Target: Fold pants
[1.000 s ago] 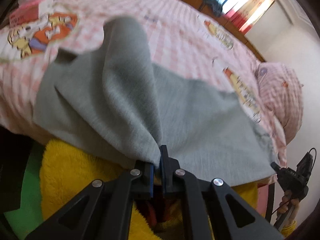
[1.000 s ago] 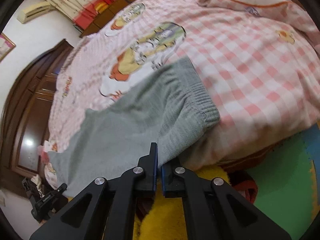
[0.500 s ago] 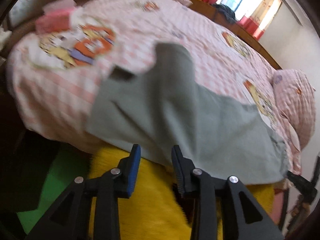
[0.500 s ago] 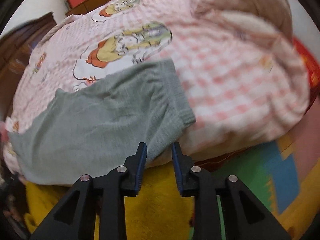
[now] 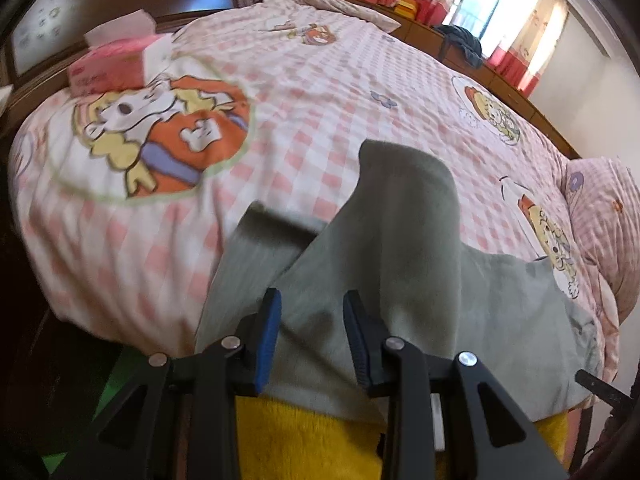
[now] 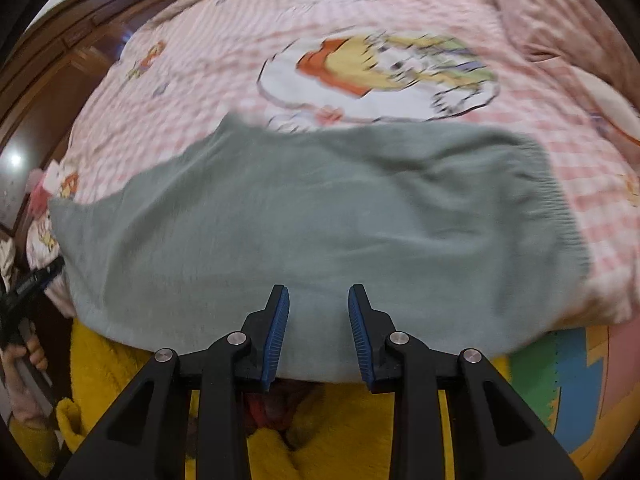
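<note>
Grey-green pants [image 5: 400, 248] lie along the near edge of a pink checked bed, hanging a little over it. In the left wrist view the leg ends are bunched, one fold [image 5: 404, 176] raised toward the bed's middle. My left gripper [image 5: 312, 332] is open just above the near hem, holding nothing. In the right wrist view the pants [image 6: 320, 224] spread wide, with the ribbed waistband [image 6: 560, 208] at the right. My right gripper [image 6: 318, 328] is open over the near edge, empty. The far left of that view shows the other gripper [image 6: 28, 284] in a hand.
The bedspread [image 5: 320, 80] has cartoon prints. A pink tissue box [image 5: 112, 64] sits at the bed's far left corner. A pillow [image 5: 604, 216] lies at the right. Yellow fuzzy clothing [image 6: 340, 420] of the person is below both grippers. Coloured floor mats [image 6: 560, 380] lie beside the bed.
Both grippers were shut on the pants' near edge a second ago; they opened, let the cloth drop onto the bed, and both views swung across the bed.
</note>
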Tool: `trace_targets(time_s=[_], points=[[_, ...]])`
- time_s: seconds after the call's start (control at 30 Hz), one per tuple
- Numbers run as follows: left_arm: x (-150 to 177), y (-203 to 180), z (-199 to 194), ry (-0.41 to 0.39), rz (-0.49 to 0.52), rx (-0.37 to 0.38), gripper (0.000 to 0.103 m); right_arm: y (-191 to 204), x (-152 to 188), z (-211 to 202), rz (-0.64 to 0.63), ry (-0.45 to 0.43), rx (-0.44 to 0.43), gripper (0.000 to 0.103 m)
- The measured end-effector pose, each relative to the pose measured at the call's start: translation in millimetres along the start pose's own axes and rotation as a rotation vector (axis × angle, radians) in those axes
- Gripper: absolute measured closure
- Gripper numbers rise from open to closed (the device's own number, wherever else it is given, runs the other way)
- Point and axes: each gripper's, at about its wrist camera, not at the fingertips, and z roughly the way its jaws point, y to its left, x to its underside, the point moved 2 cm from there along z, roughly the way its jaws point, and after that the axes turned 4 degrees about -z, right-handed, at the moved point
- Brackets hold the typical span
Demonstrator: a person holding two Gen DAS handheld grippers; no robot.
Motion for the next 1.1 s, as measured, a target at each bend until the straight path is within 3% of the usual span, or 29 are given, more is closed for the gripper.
trace_targets(time_s=[0.2, 0.33, 0.47, 0.67, 0.7, 0.73, 0.8, 0.93, 1.1], points=[[-14, -11, 16, 0.006, 0.101, 0.027, 0.063, 7, 4, 36, -0.001, 0.059, 0.015, 0.069], [-21, -15, 30, 0.028, 0.136, 0.040, 0.059, -1, 7, 37, 0.052, 0.039, -0.051, 0.059], [-25, -14, 40, 0.043, 0.122, 0.078, 0.057, -1, 9, 37, 0.056, 0.022, -0.072, 0.054], [-26, -12, 37, 0.052, 0.089, 0.154, 0.058, 14, 8, 39, 0.002, 0.009, -0.054, 0.037], [-26, -13, 37, 0.049, 0.104, 0.148, 0.065, 15, 10, 39, -0.006, 0.008, -0.049, 0.033], [-25, -15, 37, 0.052, 0.116, 0.145, 0.082, 17, 10, 39, -0.014, 0.008, -0.042, 0.030], [-22, -18, 38, 0.078, 0.125, 0.164, 0.097, 21, 9, 41, -0.022, 0.009, -0.034, 0.026], [-20, -19, 10, 0.041, 0.112, 0.172, 0.098, 23, 9, 41, -0.031, 0.015, -0.033, 0.024], [-16, 8, -35, -0.060, 0.079, 0.049, 0.098, 18, 8, 40, -0.002, 0.006, -0.065, 0.024]])
